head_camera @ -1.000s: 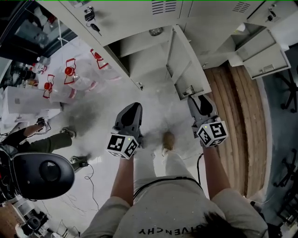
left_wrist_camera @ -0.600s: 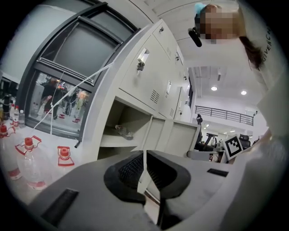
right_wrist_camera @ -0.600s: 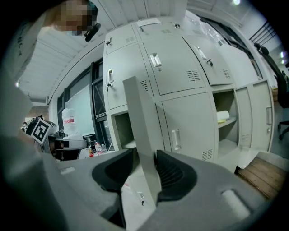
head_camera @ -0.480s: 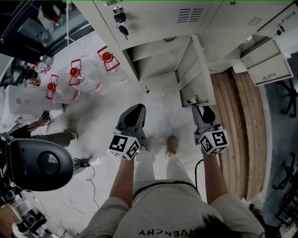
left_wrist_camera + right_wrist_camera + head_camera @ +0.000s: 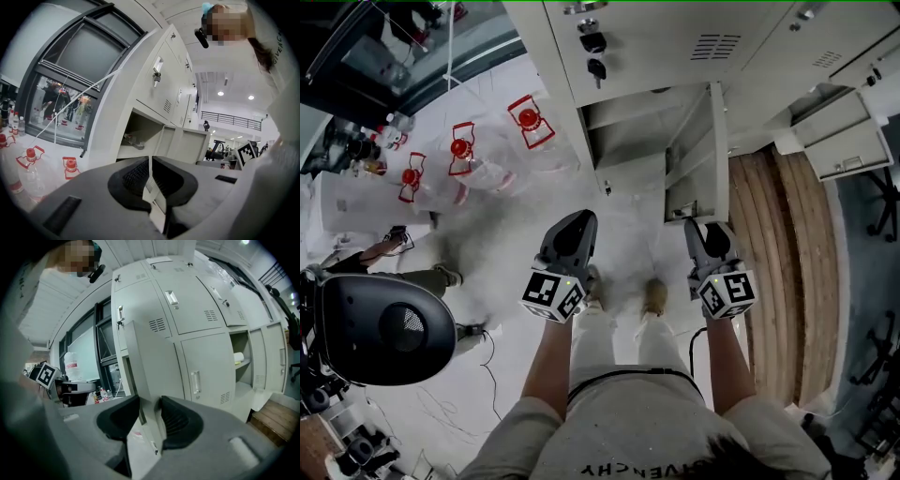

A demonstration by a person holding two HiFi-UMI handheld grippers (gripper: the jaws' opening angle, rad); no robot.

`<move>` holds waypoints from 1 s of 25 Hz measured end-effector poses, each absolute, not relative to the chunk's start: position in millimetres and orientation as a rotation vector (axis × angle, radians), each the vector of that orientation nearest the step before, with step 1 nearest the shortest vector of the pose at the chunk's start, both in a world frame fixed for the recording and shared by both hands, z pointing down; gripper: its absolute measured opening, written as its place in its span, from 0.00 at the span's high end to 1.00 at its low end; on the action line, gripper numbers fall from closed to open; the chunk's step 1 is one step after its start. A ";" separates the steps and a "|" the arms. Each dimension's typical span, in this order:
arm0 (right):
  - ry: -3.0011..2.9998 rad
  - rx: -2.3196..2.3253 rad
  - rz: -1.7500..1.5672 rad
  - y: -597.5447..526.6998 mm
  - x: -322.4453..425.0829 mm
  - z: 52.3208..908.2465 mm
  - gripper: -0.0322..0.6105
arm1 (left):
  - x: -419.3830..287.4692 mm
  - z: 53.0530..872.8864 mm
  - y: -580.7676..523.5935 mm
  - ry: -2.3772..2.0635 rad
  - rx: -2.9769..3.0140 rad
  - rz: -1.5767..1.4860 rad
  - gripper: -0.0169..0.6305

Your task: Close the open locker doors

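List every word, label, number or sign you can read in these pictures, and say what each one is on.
"GIVENCHY": upside down in the head view, printed on the person's shirt; part of the same print shows in the left gripper view.
Jug label: red print, too blurred to read.
Marker cube: black-and-white squares only, no letters.
Locker doors: no number or name legible.

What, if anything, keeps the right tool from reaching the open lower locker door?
Nothing visible, probably yes. The right tool is at the free edge of the open locker door; that edge shows in the gap between its jaws, which have just been closing. Contact can't be confirmed.
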State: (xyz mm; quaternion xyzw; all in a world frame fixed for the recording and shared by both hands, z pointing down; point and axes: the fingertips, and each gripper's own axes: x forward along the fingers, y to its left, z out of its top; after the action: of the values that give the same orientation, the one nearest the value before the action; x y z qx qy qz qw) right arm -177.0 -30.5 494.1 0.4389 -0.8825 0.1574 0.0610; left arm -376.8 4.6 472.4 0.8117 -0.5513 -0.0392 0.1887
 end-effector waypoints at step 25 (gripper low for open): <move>-2.662 1.350 0.466 -42.4 -287.0 496.7 0.74 | -467.1 479.0 -1.5 -1.560 2.287 -0.108 0.95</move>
State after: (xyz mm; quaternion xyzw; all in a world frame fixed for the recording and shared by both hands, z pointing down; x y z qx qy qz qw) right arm -287.0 -42.4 496.7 0.4462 -0.8796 0.1538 0.0602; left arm -467.1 -1.5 479.0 0.8112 -0.5535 -0.0384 0.1845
